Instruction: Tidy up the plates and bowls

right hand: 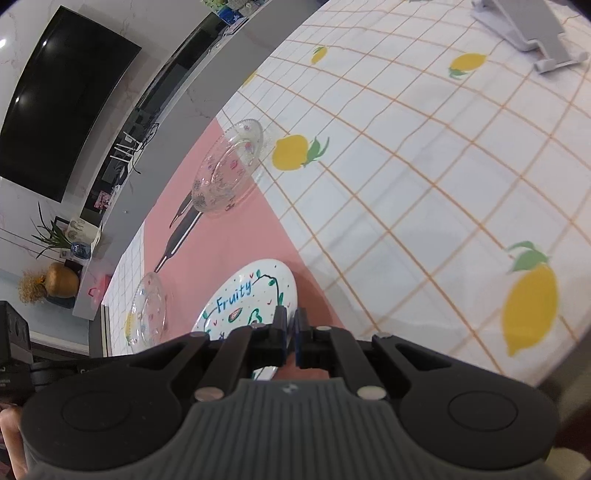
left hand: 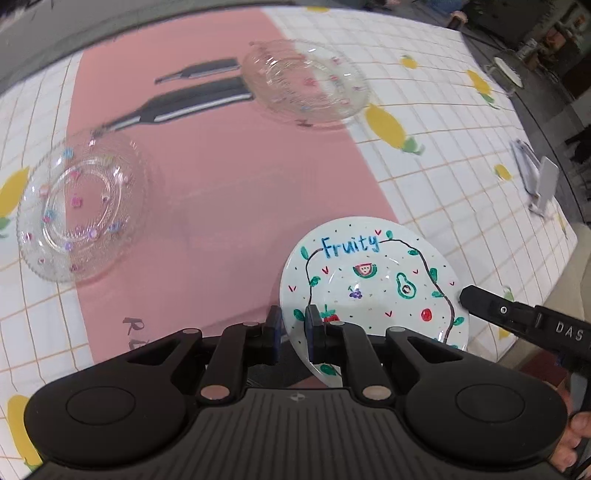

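Here both claws grip the painted "Fruity" plate: the left claw pinches its near rim, and the right claw, closed tight, holds the opposite edge, the plate apparently lifted off the worktop. Nothing looks stacked yet; two glass plates, one nearer and one farther, lie well apart on the pink runner. A lemon-print checked cloth covers the worktop, with a grey stand at one end; beyond are a dark screen and potted plant.

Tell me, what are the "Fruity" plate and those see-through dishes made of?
The Fruity plate looks like glazed white ceramic: opaque, glossy, with painted fruit. The two clear dishes look like pressed glass, possibly plastic: the pink mat shows through, and their rims are beaded.
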